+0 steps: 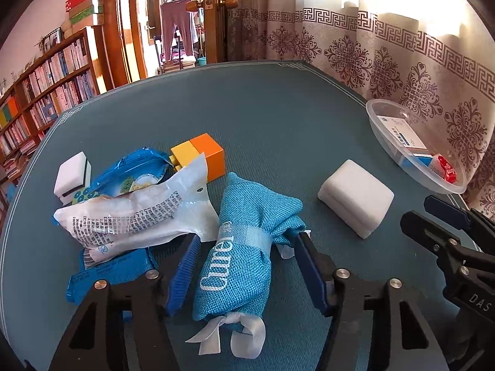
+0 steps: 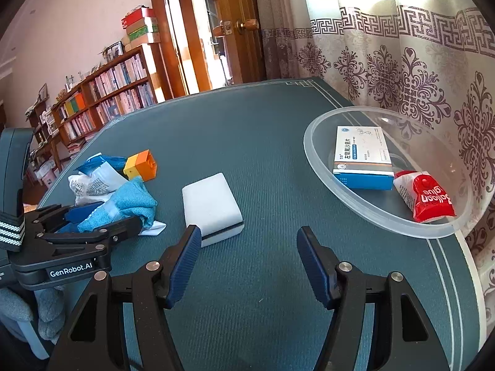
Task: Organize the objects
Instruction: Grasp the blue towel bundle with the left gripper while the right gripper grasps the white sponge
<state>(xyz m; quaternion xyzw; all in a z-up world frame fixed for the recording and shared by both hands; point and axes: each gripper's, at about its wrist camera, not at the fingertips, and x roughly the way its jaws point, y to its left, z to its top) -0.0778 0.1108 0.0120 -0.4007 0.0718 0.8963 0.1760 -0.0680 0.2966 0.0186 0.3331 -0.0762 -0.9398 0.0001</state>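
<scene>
Left tool (image 1: 244,266) straddles blue pouch (image 1: 244,241); table edge (image 2: 448,278) near.

Left gripper (image 1: 246,247) jaws partly closed; right gripper (image 2: 249,241) jaws parted, angled down.

On the table (image 2: 247,130), a wrapper pile (image 1: 130,213) lies far left with a block (image 1: 204,154) behind it; the cloth pouch (image 1: 244,241) sits just right of the pile, perhaps touching it. A sponge (image 2: 212,207) lies mid-table, and at right a bowl (image 2: 312,151) holds a box (image 2: 362,157) and a sachet (image 2: 430,198)
</scene>
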